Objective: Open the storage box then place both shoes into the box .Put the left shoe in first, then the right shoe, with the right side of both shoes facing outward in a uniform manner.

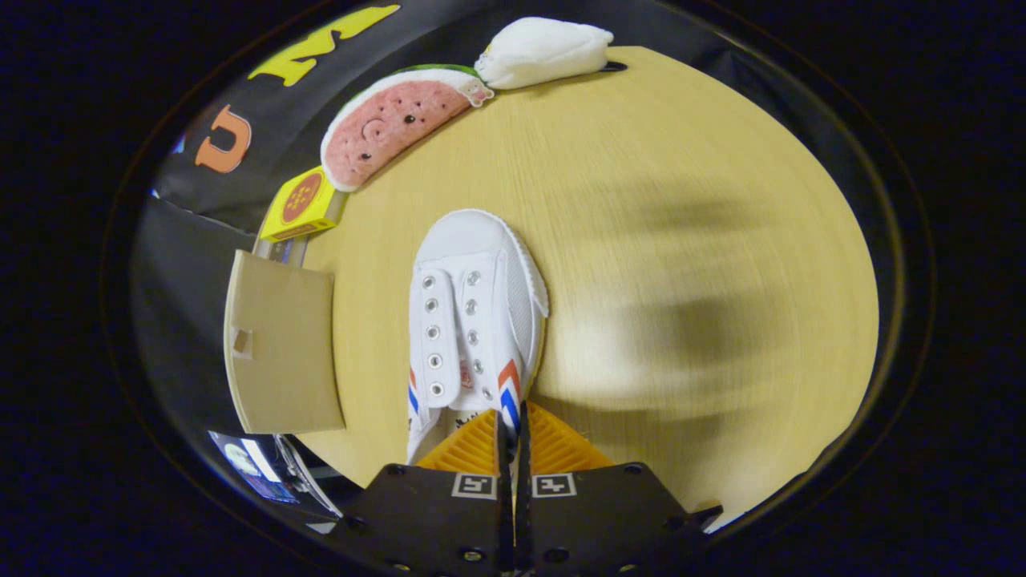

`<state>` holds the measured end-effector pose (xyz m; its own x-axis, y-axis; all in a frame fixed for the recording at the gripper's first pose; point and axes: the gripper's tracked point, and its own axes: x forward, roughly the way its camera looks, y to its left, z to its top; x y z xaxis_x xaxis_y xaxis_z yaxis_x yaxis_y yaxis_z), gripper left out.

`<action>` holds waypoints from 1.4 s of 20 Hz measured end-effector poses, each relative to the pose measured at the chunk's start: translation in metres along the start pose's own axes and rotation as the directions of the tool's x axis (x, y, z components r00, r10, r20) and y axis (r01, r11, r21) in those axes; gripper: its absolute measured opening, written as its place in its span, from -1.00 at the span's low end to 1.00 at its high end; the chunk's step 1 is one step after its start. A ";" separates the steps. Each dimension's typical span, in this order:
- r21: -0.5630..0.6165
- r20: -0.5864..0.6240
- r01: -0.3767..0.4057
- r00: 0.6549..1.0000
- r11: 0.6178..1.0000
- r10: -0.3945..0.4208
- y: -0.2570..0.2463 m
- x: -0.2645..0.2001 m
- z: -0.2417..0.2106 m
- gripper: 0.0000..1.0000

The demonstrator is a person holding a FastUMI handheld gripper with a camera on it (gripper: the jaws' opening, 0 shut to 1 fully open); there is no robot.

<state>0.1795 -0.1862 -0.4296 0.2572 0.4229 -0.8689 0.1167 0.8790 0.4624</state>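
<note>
A white canvas shoe with metal eyelets and red and blue chevron stripes points away from me, toe toward the far side of the wooden table. My gripper is shut on the shoe, its two fingers pinching the rim at the heel end. The shoe seems to hang above the tabletop. Left of the shoe, at the table's edge, stands the tan cardboard flap of the storage box, with a small notch in it. The box's inside is hidden.
A small yellow box sits beyond the flap. A watermelon-slice plush and a white plush lie along the table's far edge. The tabletop to the right of the shoe is bare wood with soft shadows.
</note>
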 end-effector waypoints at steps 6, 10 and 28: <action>0.026 0.051 -0.064 0.997 0.998 0.062 0.024 -0.044 -0.009 -0.98; -0.005 0.114 -0.065 0.991 0.998 0.065 0.069 -0.079 -0.008 -0.98; -0.250 0.133 0.025 0.991 0.968 0.009 0.341 -0.052 -0.024 -0.98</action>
<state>0.1828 0.0966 -0.2312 0.3839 0.3978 -0.8333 -0.1201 0.9163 0.3821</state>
